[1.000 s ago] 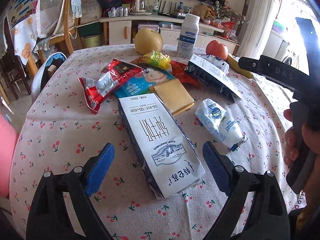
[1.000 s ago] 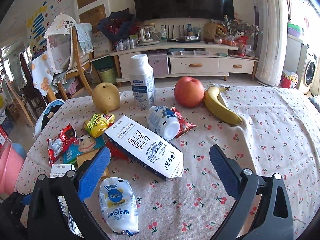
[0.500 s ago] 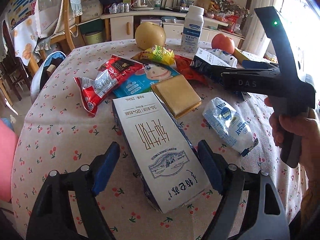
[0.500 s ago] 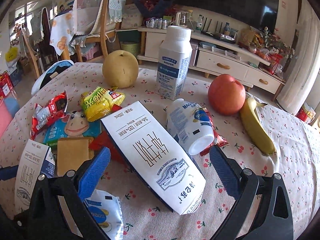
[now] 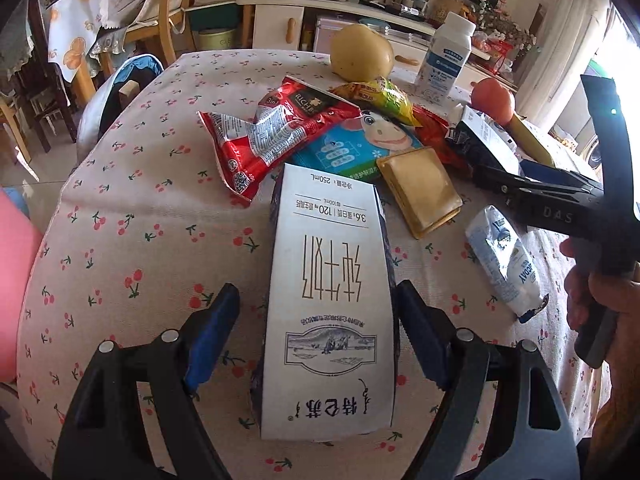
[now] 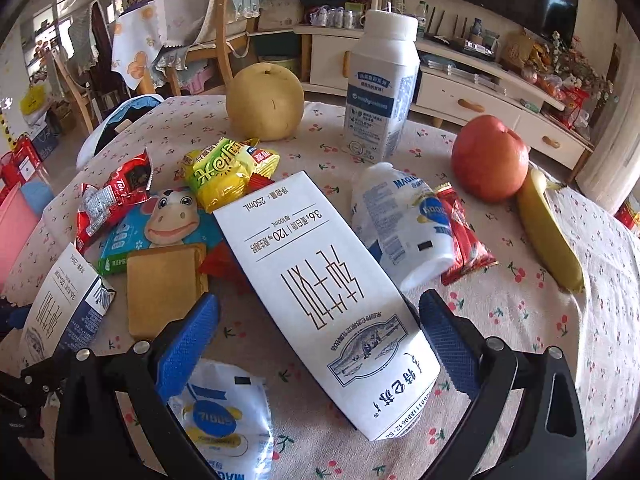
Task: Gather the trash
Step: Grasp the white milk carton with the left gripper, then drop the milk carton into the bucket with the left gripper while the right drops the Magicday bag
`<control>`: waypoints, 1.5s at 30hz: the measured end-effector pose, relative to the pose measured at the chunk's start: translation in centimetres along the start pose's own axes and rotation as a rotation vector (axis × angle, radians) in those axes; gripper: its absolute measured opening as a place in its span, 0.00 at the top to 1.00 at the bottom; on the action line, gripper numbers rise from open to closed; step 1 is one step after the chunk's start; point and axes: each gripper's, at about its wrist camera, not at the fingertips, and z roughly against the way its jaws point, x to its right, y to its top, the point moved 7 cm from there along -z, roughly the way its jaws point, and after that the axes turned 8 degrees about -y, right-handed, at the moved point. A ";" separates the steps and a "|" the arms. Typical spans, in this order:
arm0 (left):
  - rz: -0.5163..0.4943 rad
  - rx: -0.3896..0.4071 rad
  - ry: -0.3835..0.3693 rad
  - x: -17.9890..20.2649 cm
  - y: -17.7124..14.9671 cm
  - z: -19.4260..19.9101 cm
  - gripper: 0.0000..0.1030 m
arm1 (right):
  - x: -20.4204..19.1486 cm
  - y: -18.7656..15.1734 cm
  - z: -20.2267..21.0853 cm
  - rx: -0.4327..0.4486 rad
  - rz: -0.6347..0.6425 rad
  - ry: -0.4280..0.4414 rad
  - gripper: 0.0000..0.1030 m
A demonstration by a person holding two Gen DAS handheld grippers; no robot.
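Trash lies spread over the round table's cherry-print cloth [image 5: 132, 216]: from the left, a crumpled red foil snack wrapper [image 5: 272, 136], a blue cartoon-cow packet [image 5: 356, 146], a flat tan square packet [image 5: 420, 190], and at the right a squashed white milk pouch [image 5: 506, 260]. Nearest, a white rectangular milk carton [image 5: 330, 280] lies flat between the wide-open fingers of the left gripper [image 5: 316, 332], which holds nothing; its right pad looks close against the carton's edge, the left pad apart. The right gripper [image 6: 320, 340], equally wide open and empty, straddles a second white milk carton [image 6: 324, 284] lying at a slant. To grip well, each gripper should probably be squared to its carton's long sides, lowered to the cloth, then closed gently, since an empty carton will likely crush or slide.
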 end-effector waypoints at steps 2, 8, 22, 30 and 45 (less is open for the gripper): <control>-0.020 0.001 0.014 0.2 0.0 -0.1 0.24 | 0.1 -0.6 0.8 -0.005 -0.036 0.016 0.05; -0.041 0.010 0.033 0.1 0.1 -0.1 0.36 | -0.5 -2.6 3.9 0.013 -0.062 0.009 0.05; -0.033 0.054 0.003 -0.5 0.7 1.1 0.36 | -4.4 -6.1 3.4 -0.050 0.013 -0.009 0.31; -0.037 0.090 -0.032 -1.0 1.1 2.3 0.36 | -4.9 -5.5 3.2 0.003 0.018 -0.024 0.40; 0.001 0.173 -0.106 -2.8 1.5 5.6 0.36 | -6.6 -4.0 5.1 0.093 -0.026 -0.070 0.41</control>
